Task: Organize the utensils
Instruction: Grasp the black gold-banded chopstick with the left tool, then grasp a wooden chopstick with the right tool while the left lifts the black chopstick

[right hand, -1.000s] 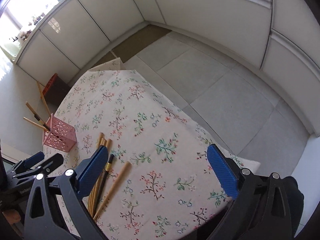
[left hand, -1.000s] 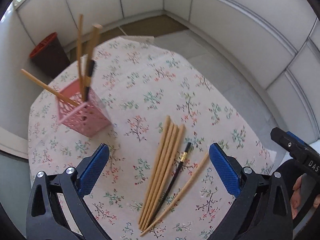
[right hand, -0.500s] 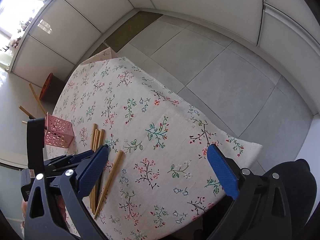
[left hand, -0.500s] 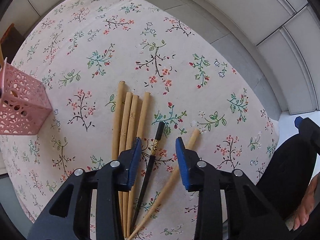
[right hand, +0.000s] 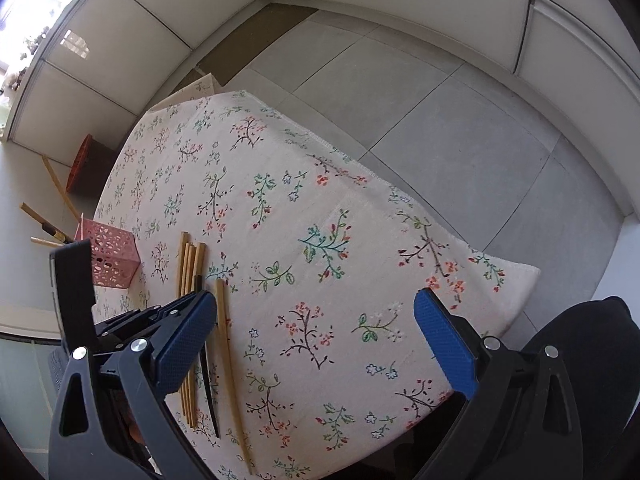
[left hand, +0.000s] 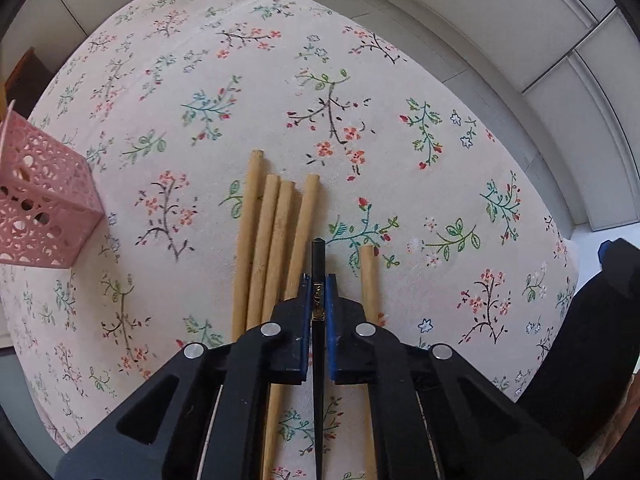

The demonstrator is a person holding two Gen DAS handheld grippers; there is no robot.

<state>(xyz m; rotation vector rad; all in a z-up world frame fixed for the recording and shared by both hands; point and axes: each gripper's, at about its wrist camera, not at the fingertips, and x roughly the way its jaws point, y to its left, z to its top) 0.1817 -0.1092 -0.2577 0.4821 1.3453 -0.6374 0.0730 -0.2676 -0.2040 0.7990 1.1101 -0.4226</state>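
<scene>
My left gripper (left hand: 318, 282) is shut on a black chopstick (left hand: 317, 256) that lies on the floral tablecloth (left hand: 240, 92). Several wooden chopsticks (left hand: 276, 232) lie just left of it and one more wooden chopstick (left hand: 370, 280) lies to its right. A pink perforated holder (left hand: 36, 204) stands at the left edge; in the right wrist view the holder (right hand: 112, 258) has several chopsticks standing in it. My right gripper (right hand: 316, 340) is open and empty above the table's near side. The left gripper (right hand: 160, 312) shows there, low over the chopsticks (right hand: 190, 264).
A red-brown bin (right hand: 86, 162) stands on the floor beyond the table's far left. The grey tiled floor (right hand: 440, 112) and white wall panels surround the table. The table's right edge (right hand: 520, 276) drops off close to my right gripper.
My left gripper has come down onto the chopsticks and closed from wide open onto the black one. My right gripper has stayed open and shifted only slightly.
</scene>
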